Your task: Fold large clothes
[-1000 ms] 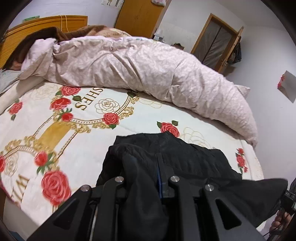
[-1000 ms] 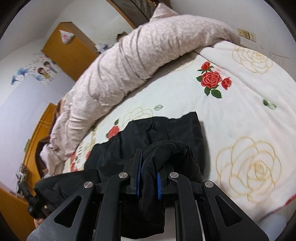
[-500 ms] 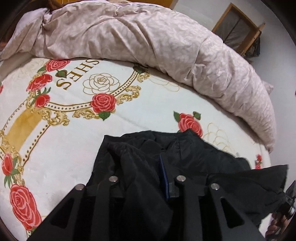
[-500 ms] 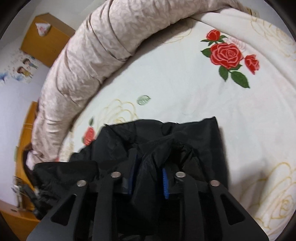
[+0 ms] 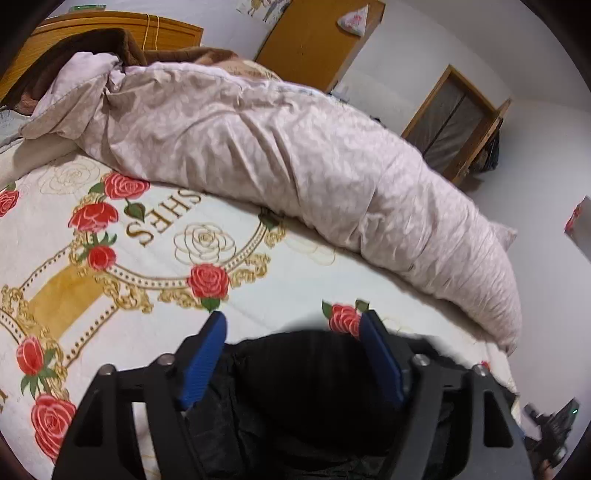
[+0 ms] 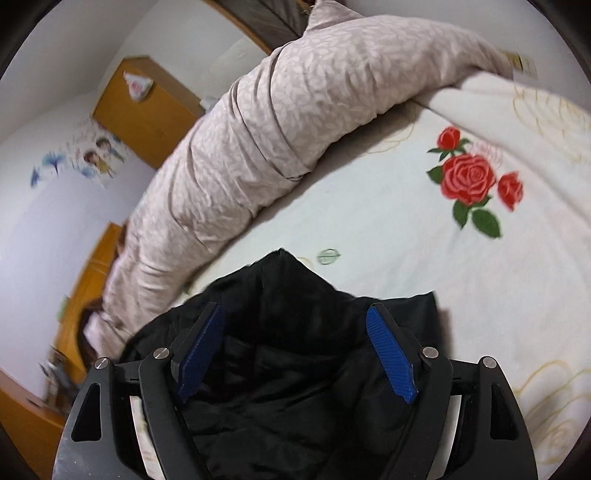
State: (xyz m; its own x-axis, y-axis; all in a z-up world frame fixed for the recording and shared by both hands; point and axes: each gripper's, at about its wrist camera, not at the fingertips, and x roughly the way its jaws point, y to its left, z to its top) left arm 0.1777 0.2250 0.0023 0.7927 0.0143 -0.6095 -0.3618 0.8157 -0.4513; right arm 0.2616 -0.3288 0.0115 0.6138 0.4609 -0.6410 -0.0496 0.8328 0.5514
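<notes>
On the left side of the wide bed, the cream bedspread printed with red roses and gold scrollwork (image 5: pixel 155 295) lay flat, and a long rolled duvet in pale pink leaf-patterned fabric (image 5: pixel 295 173) ran across its far side in front of a wooden headboard (image 5: pixel 96 33). The left gripper (image 5: pixel 291 325) pointed down at the black quilted jacket (image 5: pixel 306 384), which lay bunched on the bedspread near the bed's near edge; its blue-padded fingers (image 5: pixel 203 365) were spreading apart, with the dark fabric lying between them but neither pad pressing on it. Farther right, an orange-brown wooden wardrobe (image 5: pixel 314 37) stood against the white wall. In the right wrist view, the right gripper (image 6: pixel 295 317) hung over the same black quilted jacket (image 6: pixel 280 354), its blue-padded fingers (image 6: pixel 391 358) likewise opening wide, the garment's rumpled folds lying loose between them and untouched by either pad. To the right of the jacket, the bedspread (image 6: pixel 388 288) showed a cluster of red roses with green leaves.
</notes>
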